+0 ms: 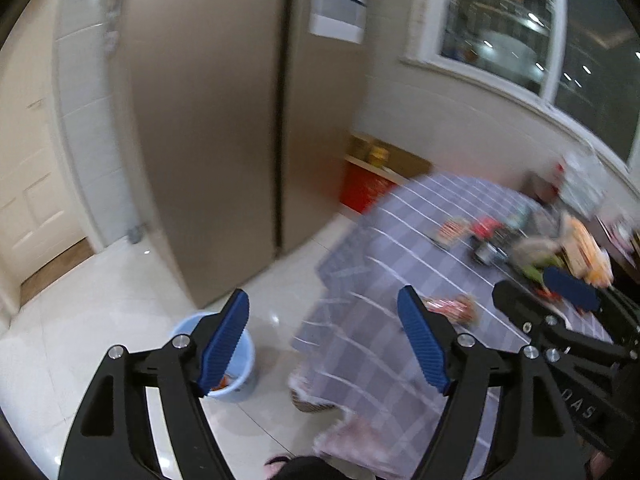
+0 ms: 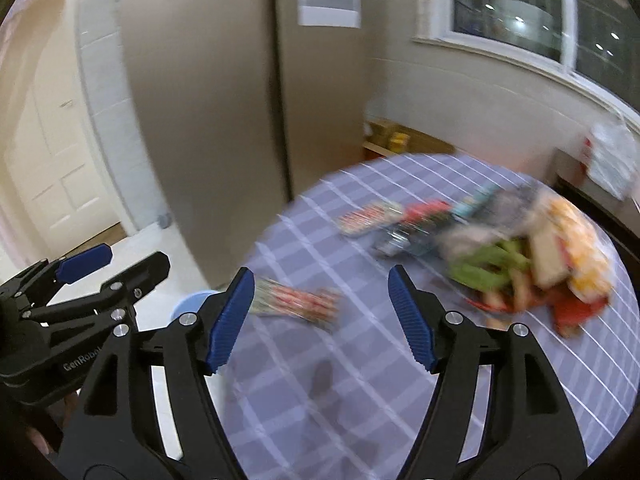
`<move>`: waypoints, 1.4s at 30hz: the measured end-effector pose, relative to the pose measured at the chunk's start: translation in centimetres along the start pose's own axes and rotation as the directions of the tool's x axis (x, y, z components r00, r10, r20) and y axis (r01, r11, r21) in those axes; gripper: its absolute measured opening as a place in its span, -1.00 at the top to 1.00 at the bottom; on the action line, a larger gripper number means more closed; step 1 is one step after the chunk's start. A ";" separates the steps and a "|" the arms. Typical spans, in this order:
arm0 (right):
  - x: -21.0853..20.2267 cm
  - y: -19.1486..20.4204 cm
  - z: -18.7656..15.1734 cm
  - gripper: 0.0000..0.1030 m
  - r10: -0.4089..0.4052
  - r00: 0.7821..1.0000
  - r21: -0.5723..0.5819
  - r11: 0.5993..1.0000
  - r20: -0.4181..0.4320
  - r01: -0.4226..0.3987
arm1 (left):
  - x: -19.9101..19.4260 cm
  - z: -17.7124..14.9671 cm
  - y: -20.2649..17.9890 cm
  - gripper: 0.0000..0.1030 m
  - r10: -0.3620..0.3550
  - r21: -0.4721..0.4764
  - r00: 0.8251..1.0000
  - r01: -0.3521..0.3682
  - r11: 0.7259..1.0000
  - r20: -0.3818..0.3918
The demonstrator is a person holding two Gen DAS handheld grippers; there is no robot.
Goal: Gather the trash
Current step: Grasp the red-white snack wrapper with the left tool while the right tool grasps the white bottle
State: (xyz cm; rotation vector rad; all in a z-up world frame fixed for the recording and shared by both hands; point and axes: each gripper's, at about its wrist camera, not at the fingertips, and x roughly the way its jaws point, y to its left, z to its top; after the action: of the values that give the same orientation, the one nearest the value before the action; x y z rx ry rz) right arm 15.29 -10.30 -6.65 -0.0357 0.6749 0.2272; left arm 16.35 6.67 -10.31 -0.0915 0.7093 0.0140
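The left claw (image 1: 322, 340) is seen from its own camera with its blue pads (image 1: 224, 344) spread wide apart and nothing between them; the right claw (image 2: 322, 320) is likewise spread and empty. Both are angled downward, side by side, each visible at the edge of the other's view. Just beyond the right claw, a red-and-white wrapper (image 2: 298, 300) lies flat on the checked cloth (image 2: 360, 400) near the table's edge, and it appears to be the nearest piece of trash, so the jaws are judged to be held wide in readiness to take it. Farther across the cloth a heap (image 2: 532, 264) of packets, green scraps and orange bags is piled, with more wrappers (image 2: 368, 216) beside it; motion blur hides their details. Below the left claw, a pale blue bin (image 1: 236, 360) stands on the white floor tiles (image 1: 60, 352), close to the table, probably placed there so that trash can be dropped in easily; something orange already lies inside. A tall beige fridge (image 1: 208, 120) stands behind.
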 end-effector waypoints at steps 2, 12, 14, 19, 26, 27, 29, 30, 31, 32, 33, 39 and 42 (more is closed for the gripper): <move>-0.3 -2.2 -0.8 -0.36 -0.034 0.999 0.024 0.999 -0.016 0.035 | 0.6 -0.5 -2.1 -0.47 -0.014 0.045 1.000 0.014 0.999 -0.016; -0.5 -9.0 -3.9 -0.48 -0.174 0.981 0.055 0.982 -0.080 0.179 | 4.5 -1.5 -8.2 -0.47 -0.049 0.231 0.996 0.065 0.971 -0.075; -0.2 -10.0 -4.4 -0.50 -0.194 0.976 0.051 0.979 -0.103 0.200 | 5.2 -1.5 -8.6 -0.47 -0.043 0.257 0.995 0.064 0.964 -0.086; 1.1 -11.5 -4.4 -0.57 -0.215 0.964 0.048 0.973 -0.158 0.225 | 6.6 -1.2 -9.5 -0.47 -0.014 0.335 0.996 0.042 0.941 -0.085; 3.0 -11.9 -3.8 -0.54 -0.157 0.967 0.042 0.985 -0.203 0.168 | 7.7 -0.4 -9.0 -0.47 -0.051 0.333 0.994 0.080 0.939 -0.095; 3.2 -11.8 -3.7 -0.47 -0.156 0.966 0.038 0.985 -0.204 0.167 | 7.7 -0.4 -9.0 -0.44 -0.058 0.324 0.994 0.087 0.942 -0.098; 3.5 -11.5 -3.7 0.11 -0.141 0.966 0.031 0.988 -0.218 0.152 | 7.9 -0.2 -8.9 -0.17 -0.091 0.306 0.990 0.120 0.944 -0.109; 3.5 -11.4 -3.5 0.17 -0.126 0.968 0.037 0.990 -0.218 0.138 | 7.9 -0.2 -8.9 -0.08 -0.117 0.290 0.986 0.148 0.946 -0.119; 3.5 -11.2 -3.5 0.27 -0.120 0.969 0.038 0.991 -0.217 0.131 | 8.0 -0.3 -9.0 0.02 -0.124 0.283 0.985 0.154 0.947 -0.120; 3.5 -11.1 -3.5 0.30 -0.123 0.968 0.032 0.991 -0.217 0.133 | 8.0 -0.3 -9.3 0.16 -0.122 0.288 0.986 0.151 0.946 -0.116; 3.4 -10.9 -3.5 0.30 -0.129 0.969 0.026 0.990 -0.213 0.137 | 7.9 -0.4 -9.4 0.27 -0.129 0.289 0.985 0.158 0.944 -0.115; 2.8 -10.3 -3.6 0.41 -0.083 0.978 0.064 0.993 -0.191 0.096 | 7.5 -0.6 -8.7 0.69 -0.158 0.221 0.981 0.178 0.959 -0.109; 2.7 -8.7 -3.5 0.41 -0.040 0.982 0.080 0.995 -0.186 0.056 | 7.3 -0.5 -7.6 0.74 -0.199 0.166 0.973 0.217 0.962 -0.118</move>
State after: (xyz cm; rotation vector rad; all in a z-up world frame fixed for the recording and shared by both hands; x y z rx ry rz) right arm 17.13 -18.66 -11.46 0.0089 0.8668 0.1492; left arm 21.89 -1.12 -14.83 0.0047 0.7958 -0.2573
